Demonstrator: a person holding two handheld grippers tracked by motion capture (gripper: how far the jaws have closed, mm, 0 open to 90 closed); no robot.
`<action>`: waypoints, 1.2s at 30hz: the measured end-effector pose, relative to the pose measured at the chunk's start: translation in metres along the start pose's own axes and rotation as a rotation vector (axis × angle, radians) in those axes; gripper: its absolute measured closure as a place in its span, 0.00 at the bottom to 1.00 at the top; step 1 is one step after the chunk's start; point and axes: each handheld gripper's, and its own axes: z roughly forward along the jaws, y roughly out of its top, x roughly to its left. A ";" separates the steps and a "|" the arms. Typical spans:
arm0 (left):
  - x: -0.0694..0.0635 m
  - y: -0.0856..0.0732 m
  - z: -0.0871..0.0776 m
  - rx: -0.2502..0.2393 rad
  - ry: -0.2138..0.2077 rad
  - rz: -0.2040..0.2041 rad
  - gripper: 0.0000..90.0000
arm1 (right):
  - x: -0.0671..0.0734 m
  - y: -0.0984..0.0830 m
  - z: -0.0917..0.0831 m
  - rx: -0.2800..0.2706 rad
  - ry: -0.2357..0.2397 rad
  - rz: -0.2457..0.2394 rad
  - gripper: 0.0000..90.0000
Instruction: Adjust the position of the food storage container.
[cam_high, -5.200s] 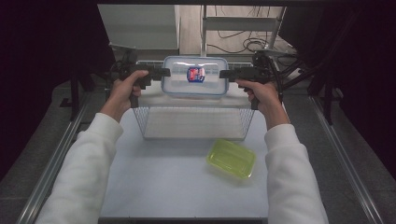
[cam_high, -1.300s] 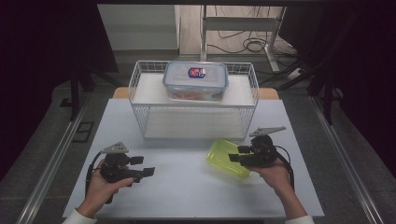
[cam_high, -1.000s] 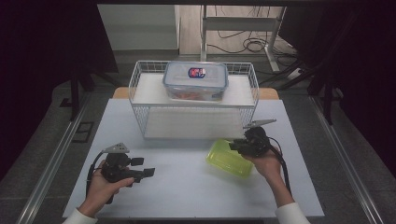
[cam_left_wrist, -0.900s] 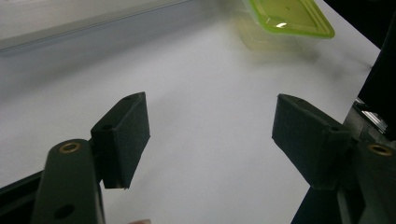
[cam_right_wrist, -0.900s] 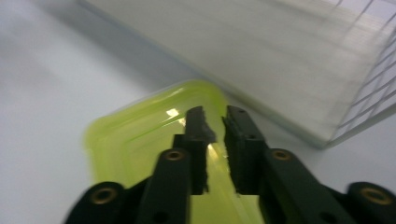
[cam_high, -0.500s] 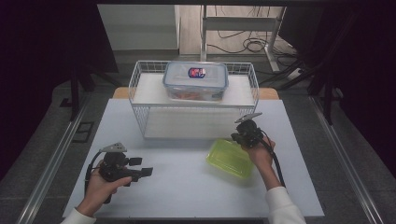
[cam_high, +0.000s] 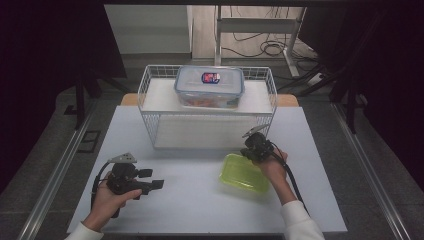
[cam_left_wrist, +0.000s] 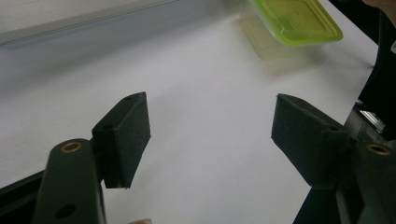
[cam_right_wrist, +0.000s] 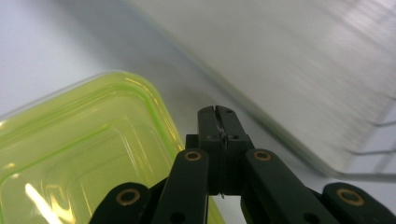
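Observation:
A lime-green shallow plastic container (cam_high: 245, 173) lies on the white table (cam_high: 190, 205), right of centre. My right gripper (cam_high: 250, 151) is at its far corner, jaws shut with nothing seen between them. In the right gripper view the shut right gripper (cam_right_wrist: 217, 112) hangs just past the green container (cam_right_wrist: 84, 154) rim. My left gripper (cam_high: 152, 178) rests low at the front left, open and holding nothing. The left gripper view has the open left gripper (cam_left_wrist: 210, 116) over bare table, with the green container (cam_left_wrist: 294, 21) far off.
A white wire basket (cam_high: 155, 122) stands at the back of the table. Inside it sits a clear lidded food box (cam_high: 209, 87) with a red and blue label. Cables trail from both grippers. Floor rails run along both sides of the table.
Both grippers held the clear box over the basket; it now sits inside. The right hand has since moved from the green container's right side to its far corner. The left hand stays still.

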 end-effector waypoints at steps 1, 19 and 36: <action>0.000 0.000 0.000 0.001 0.001 0.000 0.31 | 0.003 0.001 0.000 0.005 0.002 -0.007 0.99; 0.003 -0.003 -0.001 -0.002 0.008 -0.020 0.31 | 0.024 -0.010 -0.039 -0.060 0.009 -0.007 0.99; 0.000 -0.002 0.006 0.014 0.025 -0.020 0.30 | -0.005 -0.098 -0.078 -0.014 -0.089 0.247 0.99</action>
